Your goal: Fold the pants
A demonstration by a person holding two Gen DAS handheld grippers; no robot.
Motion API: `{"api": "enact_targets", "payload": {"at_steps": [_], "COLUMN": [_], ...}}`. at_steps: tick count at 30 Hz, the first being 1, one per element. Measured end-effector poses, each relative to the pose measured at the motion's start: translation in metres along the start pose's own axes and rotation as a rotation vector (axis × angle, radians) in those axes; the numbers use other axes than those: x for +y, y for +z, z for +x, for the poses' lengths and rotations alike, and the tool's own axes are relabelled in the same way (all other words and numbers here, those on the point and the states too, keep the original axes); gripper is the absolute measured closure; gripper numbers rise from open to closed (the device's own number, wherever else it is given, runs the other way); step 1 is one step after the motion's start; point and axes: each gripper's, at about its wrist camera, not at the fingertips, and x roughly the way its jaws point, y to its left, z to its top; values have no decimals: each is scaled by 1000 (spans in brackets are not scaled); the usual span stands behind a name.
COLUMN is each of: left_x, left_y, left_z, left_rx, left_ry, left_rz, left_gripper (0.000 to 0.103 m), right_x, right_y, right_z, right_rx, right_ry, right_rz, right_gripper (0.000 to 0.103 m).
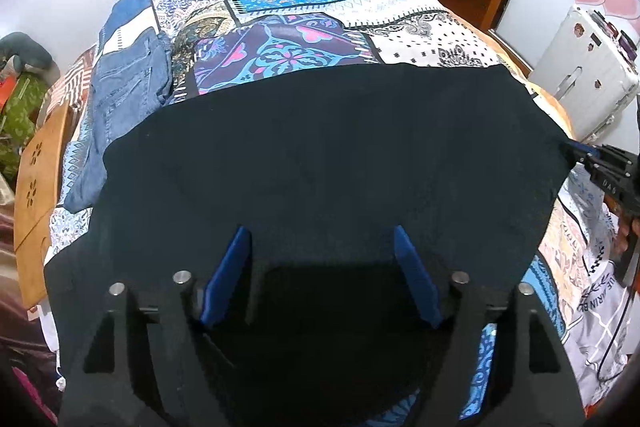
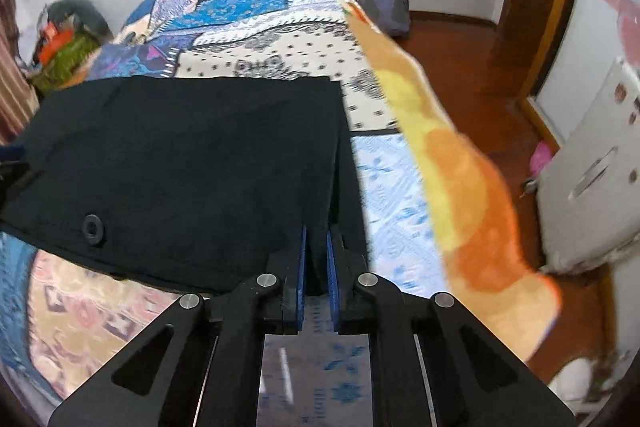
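Bed [image 1: 404, 47] carries a patchwork-print cover in blue, white and purple panels. Far left on it: folded blue jeans [image 1: 120, 99], lying flat, their near end touching or slipping just under the black pants' left edge.

Black pants [image 1: 320, 147] fill the near half of the cover, spread flat as a wide dark slab. Fabric is matte, near-black with a slight green cast, few wrinkles. Far edge runs straight across the bed; left and right edges curve toward the camera. In the right wrist view the pants [image 2: 180, 167] show a clean square far-right corner, a stacked double edge down the right side, and a round black button [image 2: 93, 227] near the near-left hem.

Left gripper [image 1: 322, 267]: blue pads spread wide, hovering over the near middle of the pants, nothing clamped between them. Pants cloth is seen through the gap; contact with the pads cannot be told.

Right gripper [image 2: 316, 259]: blue pads drawn narrow, pinching the pants' right edge, a strip of black cloth visible between them. From the left wrist view the same gripper [image 1: 576, 151] sits at the pants' right-hand corner, tips on the cloth.

Right of the bed: orange-yellow blanket edge [image 2: 460, 179] hanging down, wood floor [image 2: 452, 39], a silver hard-shell suitcase [image 1: 580, 75] with stickers.
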Motion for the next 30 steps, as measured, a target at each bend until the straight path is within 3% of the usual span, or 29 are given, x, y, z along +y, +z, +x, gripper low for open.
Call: {"api": "enact_targets", "payload": {"at_steps": [2,4,7,9,11,13,18,22,30], "left_x": [3,4,1,-3,-8,-15,-35,-47,-62], "left_y": [0,1,3,7,12,17,24,21,14], "left_z": [1,0,-4,-10,-17,-23,-21,-8,8], "left_rx": [0,6,11,-7,-34,-50,-45,-11,-11], "left_ry": [-8,-3,7,4,-16,-45,-105,-121,-91], "left_rz": [-14,-22,-17,-9,-8,-6,21,45,94], "left_gripper": [23,23,23,23,23,23,23,23,23], "right_x": [-6,-12,-27,-34,-37,-37,-23,-17,-25], "right_y": [0,-1,-2,-3,-7,-14,-29,-36,-32], "right_z": [7,10,-6,-18,-29,-36,-25,-7,3], "right_rx": [24,35,37,29,10,-8,39,59,-19], "right_ry": [-35,-101,14,67,102,161,269,265,248], "right_rz": [15,24,147,212,282,350,469,515,618], "right_gripper": [103,101,100,92,69,59,59,59,60]}}
